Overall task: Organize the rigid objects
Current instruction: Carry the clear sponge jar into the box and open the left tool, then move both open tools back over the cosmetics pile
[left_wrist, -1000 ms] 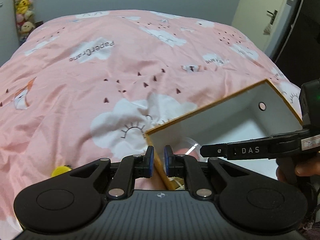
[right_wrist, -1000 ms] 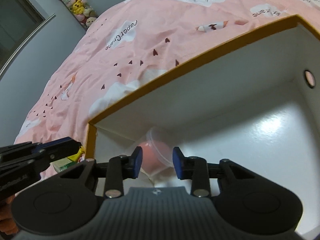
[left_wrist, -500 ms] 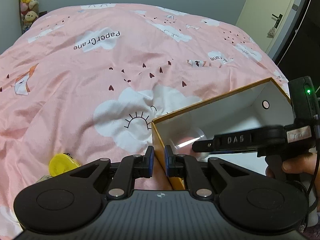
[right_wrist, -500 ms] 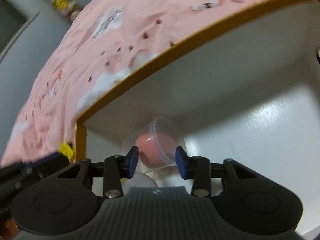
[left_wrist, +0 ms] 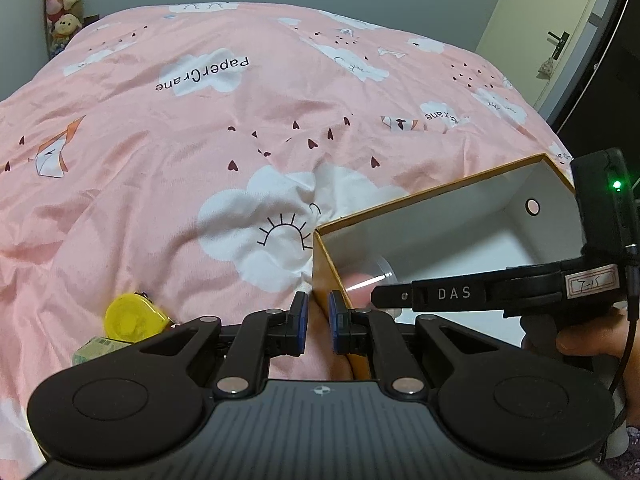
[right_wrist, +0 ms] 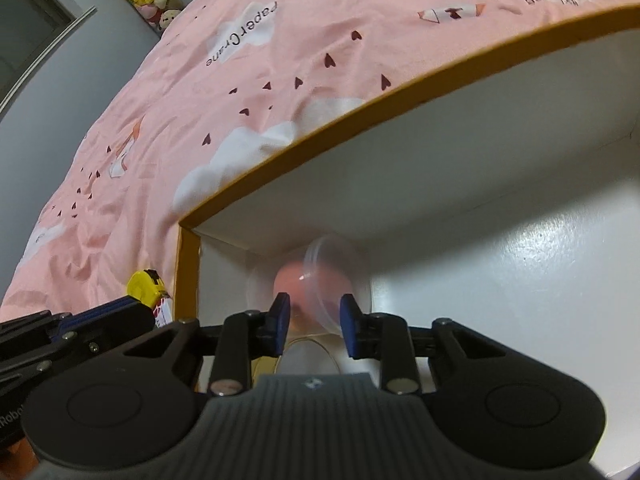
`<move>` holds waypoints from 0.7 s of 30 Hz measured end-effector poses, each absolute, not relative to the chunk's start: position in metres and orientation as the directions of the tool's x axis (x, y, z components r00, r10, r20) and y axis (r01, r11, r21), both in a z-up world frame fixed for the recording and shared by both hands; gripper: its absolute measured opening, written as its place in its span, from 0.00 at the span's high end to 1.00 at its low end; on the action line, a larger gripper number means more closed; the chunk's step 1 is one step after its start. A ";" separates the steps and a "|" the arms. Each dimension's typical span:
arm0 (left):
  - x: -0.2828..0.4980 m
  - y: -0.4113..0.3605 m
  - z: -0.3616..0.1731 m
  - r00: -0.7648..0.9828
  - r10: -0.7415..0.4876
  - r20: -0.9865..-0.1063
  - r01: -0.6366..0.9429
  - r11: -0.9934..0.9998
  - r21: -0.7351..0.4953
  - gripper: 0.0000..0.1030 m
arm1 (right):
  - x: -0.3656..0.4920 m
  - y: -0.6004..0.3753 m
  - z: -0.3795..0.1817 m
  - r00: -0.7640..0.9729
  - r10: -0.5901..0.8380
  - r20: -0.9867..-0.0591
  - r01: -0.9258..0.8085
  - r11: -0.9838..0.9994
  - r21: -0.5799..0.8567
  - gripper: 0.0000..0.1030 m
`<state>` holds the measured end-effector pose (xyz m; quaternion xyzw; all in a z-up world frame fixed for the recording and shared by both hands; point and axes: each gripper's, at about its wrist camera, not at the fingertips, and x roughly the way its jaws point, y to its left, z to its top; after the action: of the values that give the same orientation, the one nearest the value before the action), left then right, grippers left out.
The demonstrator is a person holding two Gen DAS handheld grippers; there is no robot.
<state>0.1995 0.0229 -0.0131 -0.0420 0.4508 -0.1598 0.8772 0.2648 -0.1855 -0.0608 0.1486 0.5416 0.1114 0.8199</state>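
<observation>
A white box with an orange rim (left_wrist: 432, 194) (right_wrist: 360, 108) lies on the pink bedspread. In its near left corner a clear plastic cup (right_wrist: 320, 276) (left_wrist: 380, 274) with something pink inside lies on its side. My right gripper (right_wrist: 314, 316) (left_wrist: 378, 296) reaches into the box. Its jaws are closing, and the cup sits just beyond the blue pads, which do not press on it. My left gripper (left_wrist: 318, 322) (right_wrist: 152, 314) is shut with nothing between its pads. Its tips rest just outside the box's left wall.
A yellow tape measure (left_wrist: 132, 316) (right_wrist: 144, 286) and a small greenish carton (left_wrist: 100, 350) lie on the spread left of the box. A clear round piece (right_wrist: 308, 354) shows on the box floor under my right fingers. A hand (left_wrist: 588, 340) holds the right gripper.
The right gripper's jaws have narrowed and it has come closer to the cup in the corner. The left gripper stays shut beside the box wall.
</observation>
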 end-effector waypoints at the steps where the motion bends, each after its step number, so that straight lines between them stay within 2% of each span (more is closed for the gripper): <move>1: 0.198 0.024 -0.012 0.544 -0.319 -0.776 0.243 0.945 -0.219 0.85 | 0.263 -0.184 -0.058 0.399 0.336 -0.853 -0.031 0.935 0.353 0.71; 3: 0.195 0.024 -0.010 0.549 -0.317 -0.773 0.243 0.946 -0.216 0.84 | 0.260 -0.178 -0.051 0.417 0.322 -0.850 -0.054 0.942 0.330 0.65; 8: 0.179 0.033 0.002 0.578 -0.312 -0.754 0.229 0.949 -0.217 0.81 | 0.244 -0.170 -0.029 0.464 0.310 -0.830 -0.098 0.949 0.300 0.62; 12: 0.163 0.050 0.015 0.614 -0.305 -0.728 0.187 0.952 -0.241 0.79 | 0.224 -0.160 -0.005 0.528 0.315 -0.789 -0.162 0.949 0.271 0.51; 21: 0.125 0.094 0.021 0.632 -0.220 -0.743 0.056 0.969 -0.239 0.79 | 0.179 -0.110 0.023 0.548 0.470 -0.692 -0.391 0.875 0.285 0.52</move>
<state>0.1245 0.0944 0.0205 -0.0971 0.4218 -0.0767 0.8982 0.1789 -0.1098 0.0227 0.0483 0.4073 0.2452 0.8784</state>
